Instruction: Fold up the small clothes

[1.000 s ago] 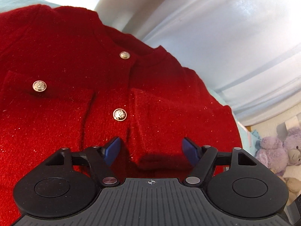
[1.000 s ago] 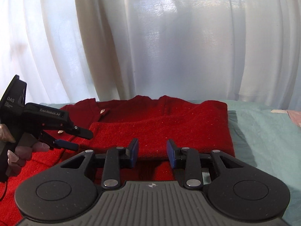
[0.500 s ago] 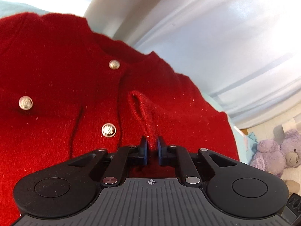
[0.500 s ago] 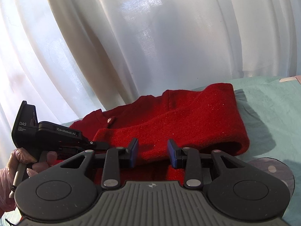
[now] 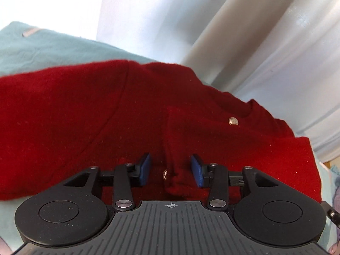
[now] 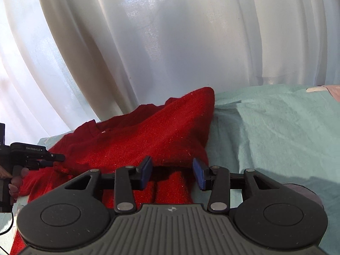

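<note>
A red knit cardigan with gold buttons lies on a teal sheet. My left gripper hangs just over it, its jaws opening. A folded red sleeve end lies between the blue pads, which do not press on it. In the right wrist view the cardigan is bunched up and tilted. My right gripper is low over its near edge, jaws opening, with fabric below the pads but none gripped. The left gripper shows at the far left, held by a hand.
White curtains hang right behind the sheet along the far side. Bare teal sheet stretches to the right of the cardigan. A pink item lies at the far right edge.
The left gripper closed on a ridge of red fabric, carried it sideways across the cardigan, and has now parted its jaws off it. The right gripper's jaws widened and its view tilted.
</note>
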`<state>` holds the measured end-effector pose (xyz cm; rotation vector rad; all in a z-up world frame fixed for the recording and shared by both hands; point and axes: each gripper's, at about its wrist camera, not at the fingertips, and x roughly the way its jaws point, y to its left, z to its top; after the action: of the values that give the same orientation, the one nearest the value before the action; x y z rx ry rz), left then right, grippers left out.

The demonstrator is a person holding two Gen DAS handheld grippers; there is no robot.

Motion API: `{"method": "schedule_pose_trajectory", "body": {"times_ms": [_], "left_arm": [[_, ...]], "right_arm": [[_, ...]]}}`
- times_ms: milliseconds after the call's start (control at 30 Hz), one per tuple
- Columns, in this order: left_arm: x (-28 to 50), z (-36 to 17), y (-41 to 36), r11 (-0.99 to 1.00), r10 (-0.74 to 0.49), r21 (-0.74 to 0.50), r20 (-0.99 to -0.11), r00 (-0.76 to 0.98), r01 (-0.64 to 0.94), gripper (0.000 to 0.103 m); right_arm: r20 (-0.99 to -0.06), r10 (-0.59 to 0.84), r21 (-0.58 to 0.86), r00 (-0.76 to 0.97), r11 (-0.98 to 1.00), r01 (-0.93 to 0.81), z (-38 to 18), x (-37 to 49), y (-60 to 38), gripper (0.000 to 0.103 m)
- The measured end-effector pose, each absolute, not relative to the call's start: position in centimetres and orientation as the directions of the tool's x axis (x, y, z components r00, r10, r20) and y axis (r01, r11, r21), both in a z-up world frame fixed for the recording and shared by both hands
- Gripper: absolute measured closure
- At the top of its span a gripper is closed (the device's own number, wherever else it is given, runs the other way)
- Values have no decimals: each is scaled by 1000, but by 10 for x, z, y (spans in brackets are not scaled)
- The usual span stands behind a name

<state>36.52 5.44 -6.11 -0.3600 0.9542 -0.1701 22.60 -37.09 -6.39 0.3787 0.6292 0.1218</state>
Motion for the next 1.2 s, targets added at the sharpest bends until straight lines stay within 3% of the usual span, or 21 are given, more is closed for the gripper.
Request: {"method": "schedule_pose_trajectory", "body": {"times_ms": [133,167,200,267,400,567,867,900,967,1067,1200], "left_arm": [[372,-67,62,861,-398,-508,-709,582,-30,60],[372,-69,60,847,-425,-531,-704,569,-25,67],[374,-68,57,852,-419,-523,-710,565,-26,92],[373,-62,49,878,-385,-478,-725,572,-15,91],[368,-34,58,890,-365,-456,-673,643,27,92],[368,-17,80,964,-190,-266,-697,692,-3,91],[373,-50,89,953,-203,-299,-754,625,-51,91],[374,-52,89,952,-206,-302,-754,624,-52,91],[376,-53,87,953,-203,-300,-754,625,-52,91],[376,-48,79,959,-195,-281,-737,647,-31,91],[381,-47,71,967,-178,-252,-727,663,-17,91]], "right_arm": [[-567,213,389,796,921,31,-66,239,-373,55],[-566,210,394,797,918,37,-66,241,-374,55],[-567,205,394,798,918,44,-65,244,-374,55],[-569,194,389,799,920,54,-63,249,-373,55],[-571,188,384,799,922,57,-60,263,-371,54],[-568,182,365,803,930,48,-60,276,-367,54],[-646,197,351,738,935,58,-81,317,-353,55],[-655,192,351,731,934,68,-83,321,-353,57],[-655,198,358,729,931,68,-87,326,-351,75],[-646,139,267,751,962,51,-85,325,-340,91],[-639,2,92,769,993,74,-82,327,-327,92]]}}
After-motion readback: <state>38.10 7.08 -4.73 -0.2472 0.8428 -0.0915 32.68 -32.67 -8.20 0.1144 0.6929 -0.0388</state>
